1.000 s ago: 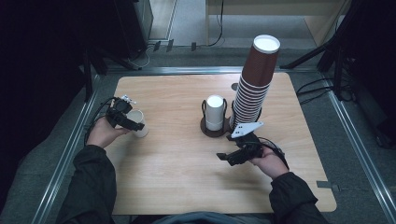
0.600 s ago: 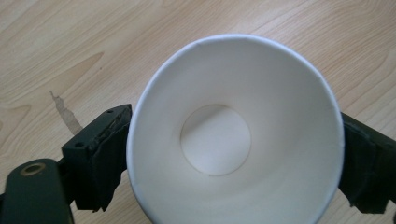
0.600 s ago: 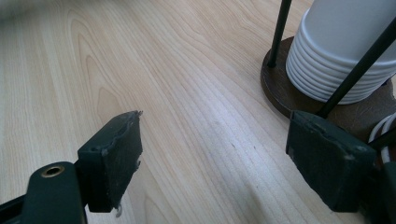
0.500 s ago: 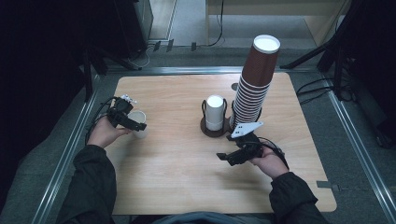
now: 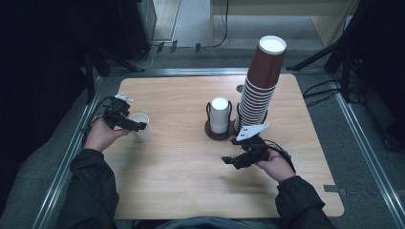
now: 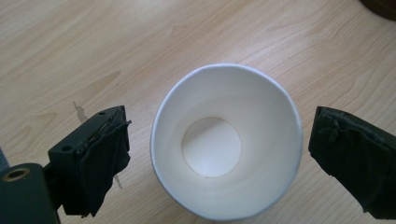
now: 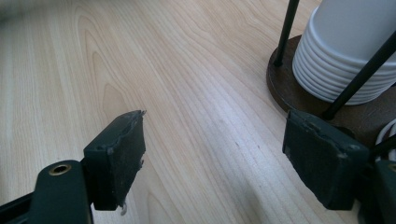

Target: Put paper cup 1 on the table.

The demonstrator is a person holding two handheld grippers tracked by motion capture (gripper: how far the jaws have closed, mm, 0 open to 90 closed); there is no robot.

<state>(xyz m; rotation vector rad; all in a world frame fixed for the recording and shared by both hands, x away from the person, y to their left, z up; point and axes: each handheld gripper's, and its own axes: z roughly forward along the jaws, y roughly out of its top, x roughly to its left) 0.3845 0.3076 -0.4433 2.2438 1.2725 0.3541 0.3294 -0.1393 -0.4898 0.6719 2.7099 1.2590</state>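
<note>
Left claw [image 6: 212, 154] astride upright cup [image 6: 224, 140]

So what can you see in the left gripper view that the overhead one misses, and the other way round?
The left gripper view looks straight down into the white paper cup: its round bottom, and gaps between its rim and both pads, whose jaws have just been opening. The high view adds the tall stack of brown cups, the white cups in the dark holder, the right gripper and both forearms. Both show the cup standing upright on the wooden table between the left gripper jaws.
</note>
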